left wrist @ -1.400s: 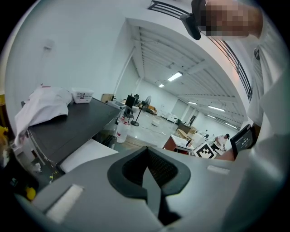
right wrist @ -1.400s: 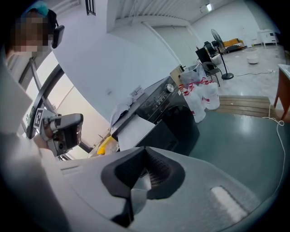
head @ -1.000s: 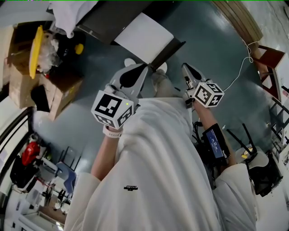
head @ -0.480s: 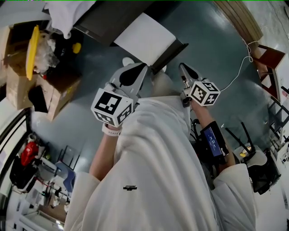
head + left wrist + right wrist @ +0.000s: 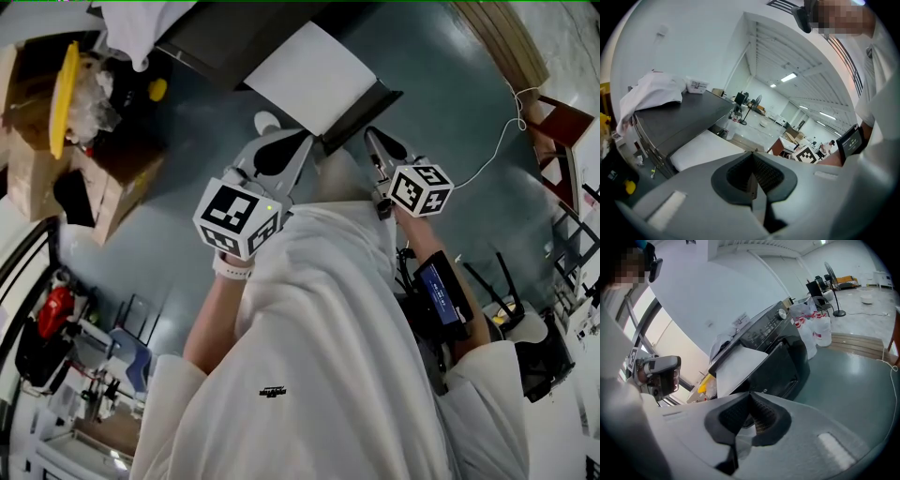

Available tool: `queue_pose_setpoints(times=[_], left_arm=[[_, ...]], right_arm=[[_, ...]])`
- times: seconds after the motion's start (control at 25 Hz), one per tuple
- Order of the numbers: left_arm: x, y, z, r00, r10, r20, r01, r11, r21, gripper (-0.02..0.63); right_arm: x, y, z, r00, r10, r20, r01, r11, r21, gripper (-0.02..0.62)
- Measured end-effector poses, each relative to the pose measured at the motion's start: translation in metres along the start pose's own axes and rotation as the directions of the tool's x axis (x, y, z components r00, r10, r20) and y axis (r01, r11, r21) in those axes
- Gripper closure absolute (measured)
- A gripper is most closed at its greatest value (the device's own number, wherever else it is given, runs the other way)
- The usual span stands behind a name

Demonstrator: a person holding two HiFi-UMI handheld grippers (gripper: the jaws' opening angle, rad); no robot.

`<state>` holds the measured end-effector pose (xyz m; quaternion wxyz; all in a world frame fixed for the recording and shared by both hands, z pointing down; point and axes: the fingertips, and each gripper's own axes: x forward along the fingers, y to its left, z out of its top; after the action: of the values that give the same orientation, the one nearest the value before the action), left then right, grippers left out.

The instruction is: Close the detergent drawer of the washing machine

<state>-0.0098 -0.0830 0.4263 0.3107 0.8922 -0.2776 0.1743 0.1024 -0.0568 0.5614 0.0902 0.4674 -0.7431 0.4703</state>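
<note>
The dark washing machine [image 5: 220, 42] stands at the top of the head view, seen from above. Its white-topped detergent drawer [image 5: 314, 75] sticks out from the front over the floor. It also shows in the left gripper view, as drawer [image 5: 705, 150], and in the right gripper view, as drawer [image 5: 740, 364]. My left gripper [image 5: 298, 141] is shut and empty, just short of the drawer's front edge. My right gripper [image 5: 370, 134] is shut and empty too, its tip close to the drawer's dark right corner. Whether it touches is not clear.
Cardboard boxes [image 5: 56, 159] with a yellow lid [image 5: 61, 98] stand to the left of the machine. A white cloth [image 5: 141, 33] lies on the machine's top. A white cable [image 5: 497, 150] and a wooden strip [image 5: 497, 42] run at right. Plastic bags [image 5: 811, 329] stand beside the machine.
My right gripper has moved up and slightly left, nearer the drawer's right corner. The left gripper has shifted only slightly.
</note>
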Motion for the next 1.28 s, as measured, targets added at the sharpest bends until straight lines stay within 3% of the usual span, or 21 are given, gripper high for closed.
queue_pose_setpoints(times=[0.48,1.28], left_arm=[[-0.017,0.014,0.001,0.999,0.037,0.010,-0.037,0.999,-0.029,0.588],[-0.020,0.021,-0.002,0.999,0.048,0.025,-0.046,0.997,-0.055,0.588]], right_arm=[[0.001,0.007,0.003,1.000,-0.003,-0.023,0.003,1.000,0.000,0.598],[-0.002,0.015,0.020,0.995,0.072,0.063,-0.082,0.982,0.171,0.597]])
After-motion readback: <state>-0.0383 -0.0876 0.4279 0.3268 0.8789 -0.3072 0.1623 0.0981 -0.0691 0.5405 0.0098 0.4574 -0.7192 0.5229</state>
